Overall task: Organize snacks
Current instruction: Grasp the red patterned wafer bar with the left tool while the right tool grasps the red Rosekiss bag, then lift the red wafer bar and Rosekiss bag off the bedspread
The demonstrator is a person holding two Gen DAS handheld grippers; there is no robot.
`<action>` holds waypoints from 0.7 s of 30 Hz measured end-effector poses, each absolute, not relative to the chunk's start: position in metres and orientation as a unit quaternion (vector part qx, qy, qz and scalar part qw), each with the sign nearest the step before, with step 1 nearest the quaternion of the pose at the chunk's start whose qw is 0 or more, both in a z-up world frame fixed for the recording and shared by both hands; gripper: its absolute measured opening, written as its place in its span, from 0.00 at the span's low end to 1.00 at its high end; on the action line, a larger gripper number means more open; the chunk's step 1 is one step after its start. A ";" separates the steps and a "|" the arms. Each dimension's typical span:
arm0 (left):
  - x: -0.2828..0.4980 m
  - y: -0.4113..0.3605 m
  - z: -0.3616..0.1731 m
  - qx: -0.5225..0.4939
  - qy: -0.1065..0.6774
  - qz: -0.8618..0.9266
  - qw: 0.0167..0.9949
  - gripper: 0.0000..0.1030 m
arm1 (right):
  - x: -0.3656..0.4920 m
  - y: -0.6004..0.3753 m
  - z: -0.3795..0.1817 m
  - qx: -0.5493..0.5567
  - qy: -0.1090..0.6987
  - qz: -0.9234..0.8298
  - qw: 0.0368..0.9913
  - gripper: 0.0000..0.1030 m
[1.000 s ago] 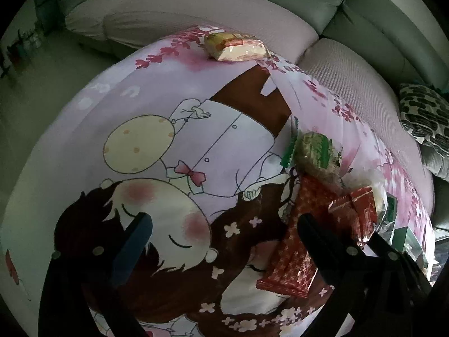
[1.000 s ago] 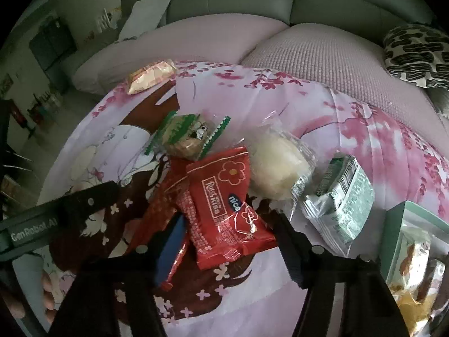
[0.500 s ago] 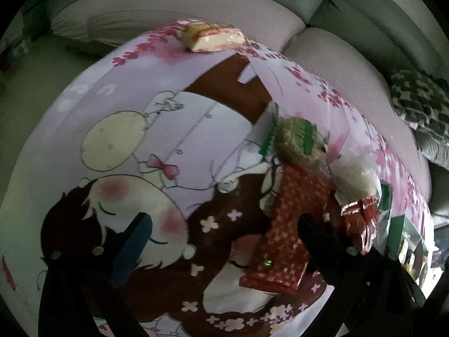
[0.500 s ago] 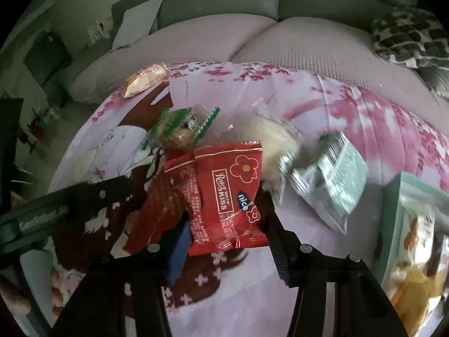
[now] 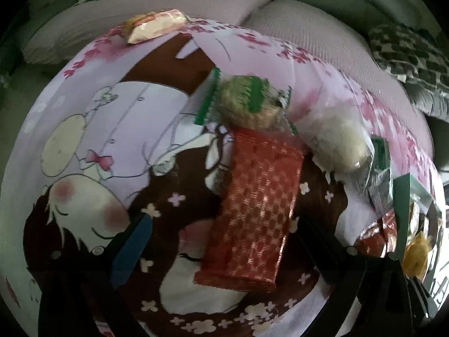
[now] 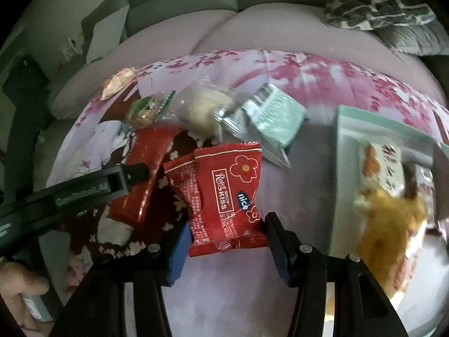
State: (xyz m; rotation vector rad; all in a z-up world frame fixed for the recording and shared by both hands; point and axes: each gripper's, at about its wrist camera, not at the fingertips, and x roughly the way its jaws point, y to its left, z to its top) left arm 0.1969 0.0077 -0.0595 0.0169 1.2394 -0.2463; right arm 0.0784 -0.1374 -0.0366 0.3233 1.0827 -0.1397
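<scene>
Right gripper: fingers clenched on the red snack packet, lifted off the cloth.
Packet look: glossy red wrapper, white flower print, crimped ends, a blue "nice" badge.
Left gripper: fingers spread wide, nothing between the pads, low over a long red patterned packet lying flat.
Cloth: pink cartoon print covering the bench.
Farther snacks: green-edged biscuit pack, pale bun, orange packet at the far edge.
Right view only: mint box with snacks inside; silver-green pouch.
</scene>
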 end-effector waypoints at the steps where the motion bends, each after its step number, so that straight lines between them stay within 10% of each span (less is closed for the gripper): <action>1: 0.197 0.005 -0.060 0.012 0.579 -0.116 0.807 1.00 | 0.075 -0.139 -0.037 0.154 0.513 -0.069 0.842 0.53; 14: 0.195 -0.017 -0.072 0.069 0.568 -0.108 0.813 0.96 | 0.054 -0.145 -0.032 0.176 0.511 -0.071 0.838 0.53; 21: 0.194 -0.014 -0.061 0.066 0.554 -0.115 0.822 0.60 | 0.054 -0.149 -0.031 0.188 0.511 -0.064 0.836 0.53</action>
